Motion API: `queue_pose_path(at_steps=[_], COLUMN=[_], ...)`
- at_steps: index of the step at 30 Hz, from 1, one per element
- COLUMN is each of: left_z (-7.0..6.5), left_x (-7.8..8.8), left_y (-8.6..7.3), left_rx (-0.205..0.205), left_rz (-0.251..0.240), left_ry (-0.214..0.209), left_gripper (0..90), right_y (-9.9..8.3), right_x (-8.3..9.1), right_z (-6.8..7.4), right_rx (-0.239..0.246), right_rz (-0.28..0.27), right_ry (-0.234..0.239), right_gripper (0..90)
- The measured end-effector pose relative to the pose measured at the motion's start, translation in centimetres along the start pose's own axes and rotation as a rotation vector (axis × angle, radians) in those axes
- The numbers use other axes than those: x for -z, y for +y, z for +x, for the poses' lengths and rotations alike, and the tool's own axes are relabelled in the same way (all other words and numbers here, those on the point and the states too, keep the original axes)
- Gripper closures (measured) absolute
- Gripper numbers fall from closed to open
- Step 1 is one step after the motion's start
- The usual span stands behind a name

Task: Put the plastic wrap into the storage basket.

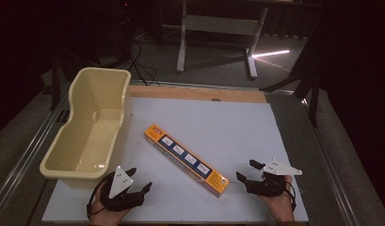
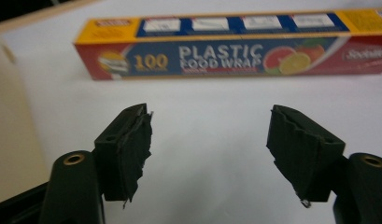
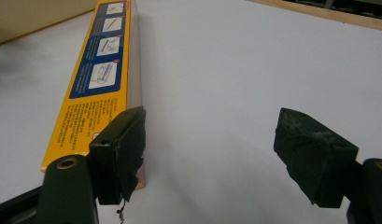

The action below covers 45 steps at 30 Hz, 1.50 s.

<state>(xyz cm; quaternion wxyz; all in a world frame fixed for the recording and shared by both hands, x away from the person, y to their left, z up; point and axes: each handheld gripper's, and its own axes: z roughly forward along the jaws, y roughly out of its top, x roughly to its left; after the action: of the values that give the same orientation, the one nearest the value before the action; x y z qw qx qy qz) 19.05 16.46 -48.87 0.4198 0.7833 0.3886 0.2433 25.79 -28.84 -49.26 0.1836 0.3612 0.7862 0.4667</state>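
Orange wrap box lies between both spread-jawed grippers, untouched.

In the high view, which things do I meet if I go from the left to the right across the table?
Beige tub → left gripper → plastic wrap box → right gripper.

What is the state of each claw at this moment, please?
Left claw: open, holding nothing, short of the plastic wrap box.
Right claw: open, holding nothing, beside the box's near end.
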Motion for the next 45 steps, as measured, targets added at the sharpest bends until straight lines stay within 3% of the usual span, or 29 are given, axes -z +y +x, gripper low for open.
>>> queue_pose_path(at_steps=[11,16,25,36,45], left_z=[0.1,0.5,0.4,0.4,0.3], left_x=[0.7,1.0,1.2,1.2,1.2], left_y=[-0.1,0.0,-0.2,-0.3,-0.3], left_rx=[0.004,0.015,0.005,0.003,0.000], left_rz=[-0.022,-0.024,-0.026,-0.032,-0.037], left_ry=[-0.005,-0.006,-0.012,-0.007,-0.004], left_gripper=[27.3,27.4,27.7,27.1,26.8], right_y=[0.3,1.3,3.5,8.0,10.4], right_x=[-0.3,-0.3,-1.2,-3.9,-6.3], right_z=[0.2,0.9,2.9,5.4,6.5], right_rx=[-0.010,-0.007,0.039,0.118,0.171], right_rz=[0.020,0.010,0.026,0.055,0.103], right_ry=[0.006,0.021,0.049,0.098,0.125], right_gripper=[21.3,21.7,22.3,22.8,23.0])
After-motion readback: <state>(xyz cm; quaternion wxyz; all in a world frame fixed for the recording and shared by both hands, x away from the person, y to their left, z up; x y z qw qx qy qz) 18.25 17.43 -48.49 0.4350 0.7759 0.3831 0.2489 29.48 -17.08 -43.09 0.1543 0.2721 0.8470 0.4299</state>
